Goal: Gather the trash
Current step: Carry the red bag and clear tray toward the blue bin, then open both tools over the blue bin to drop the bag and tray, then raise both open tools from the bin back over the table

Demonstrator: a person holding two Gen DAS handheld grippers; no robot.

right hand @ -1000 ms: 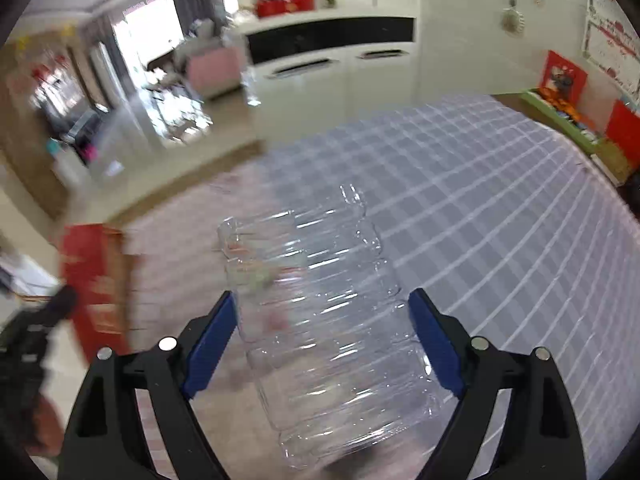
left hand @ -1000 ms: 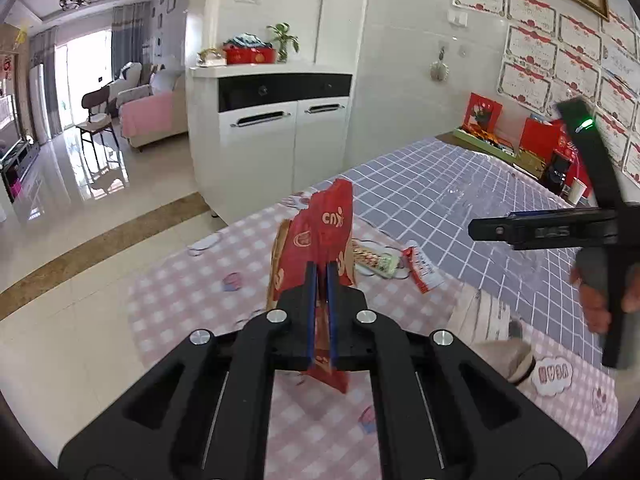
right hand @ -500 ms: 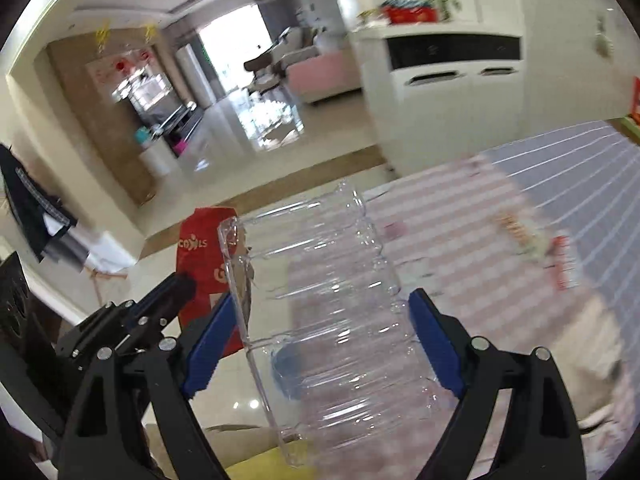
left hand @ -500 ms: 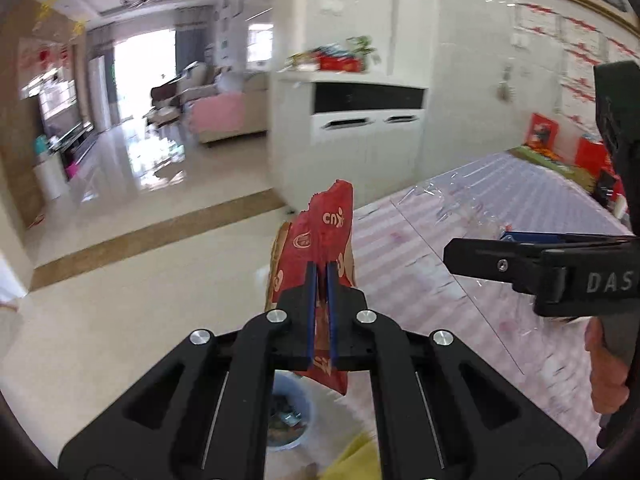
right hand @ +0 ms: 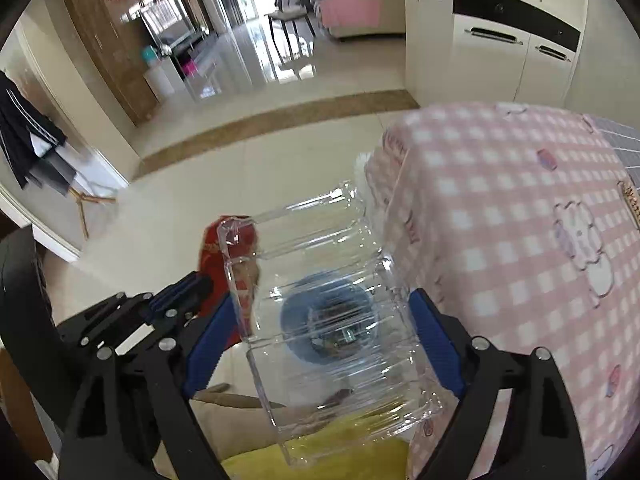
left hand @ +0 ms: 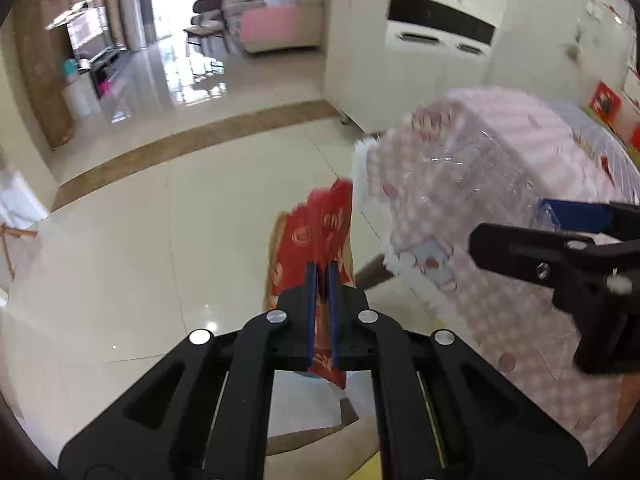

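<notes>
My left gripper [left hand: 321,276] is shut on a red snack wrapper [left hand: 322,236] and holds it over the floor beside the table. The wrapper also shows in the right wrist view [right hand: 216,256], with the left gripper [right hand: 188,286] beside it. My right gripper [right hand: 320,316] is shut on a clear ribbed plastic tray [right hand: 320,280], held over a blue trash bin [right hand: 328,320] that shows through the plastic. In the left wrist view the right gripper [left hand: 560,240] and the clear tray [left hand: 480,176] are at the right.
A table with a pink checked cloth [right hand: 520,220] stands at the right, its edge near both grippers [left hand: 460,280]. Shiny tile floor [left hand: 140,240] spreads to the left. White cabinets [right hand: 500,52] stand behind. Something yellow [right hand: 360,456] lies below the tray.
Both grippers have swung left and down off the table, over the floor and the blue bin. Each still holds its item.
</notes>
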